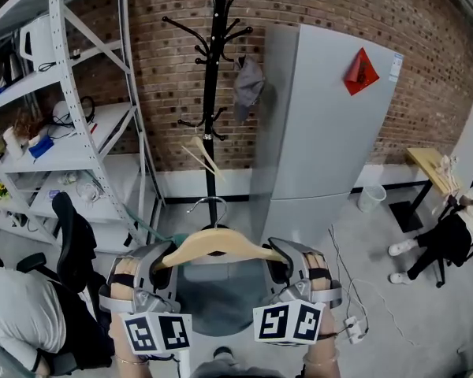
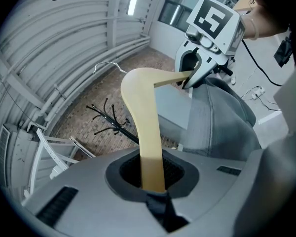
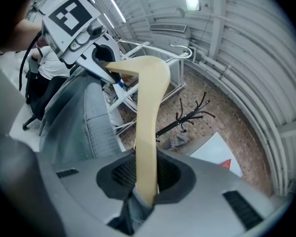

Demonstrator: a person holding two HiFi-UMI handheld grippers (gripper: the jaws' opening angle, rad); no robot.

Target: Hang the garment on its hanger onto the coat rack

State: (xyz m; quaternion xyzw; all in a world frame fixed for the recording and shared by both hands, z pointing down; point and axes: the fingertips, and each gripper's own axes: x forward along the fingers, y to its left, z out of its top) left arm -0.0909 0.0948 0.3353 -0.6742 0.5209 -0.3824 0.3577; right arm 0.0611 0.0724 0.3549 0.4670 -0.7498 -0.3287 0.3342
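**Head view.** A wooden hanger [image 1: 221, 247] is held level between 2 grippers, in front of the person and low in the frame. The left gripper [image 1: 162, 260] clamps the hanger's left end and the right gripper [image 1: 279, 260] clamps its right end. A grey garment [image 1: 217, 299] hangs from the hanger between the 2 grippers. The hanger's metal hook [image 1: 208, 205] points up and lies across the lower pole of the black rack [image 1: 214, 69], below the lowest pegs and apart from them. The rack stands against a brick wall [image 1: 315, 6]. A grey cap [image 1: 248, 85] hangs on 1 of its right pegs. A grey fridge [image 1: 323, 132] stands just right of the rack, and white shelving [image 1: 63, 69] stands to its left.

**Left gripper view.** The jaws are nearly together and pressed on the end of the hanger [image 2: 147, 132], which runs away to the right gripper [image 2: 190, 79]. The garment [image 2: 219, 120] drapes to the right, and the rack [image 2: 113, 125] shows beyond.

**Right gripper view.** The jaws are likewise closed on the other end of the hanger [image 3: 148, 127], with a fold of grey cloth at the pinch. The left gripper [image 3: 107, 72] holds the far end, and the garment [image 3: 81, 125] hangs at left.
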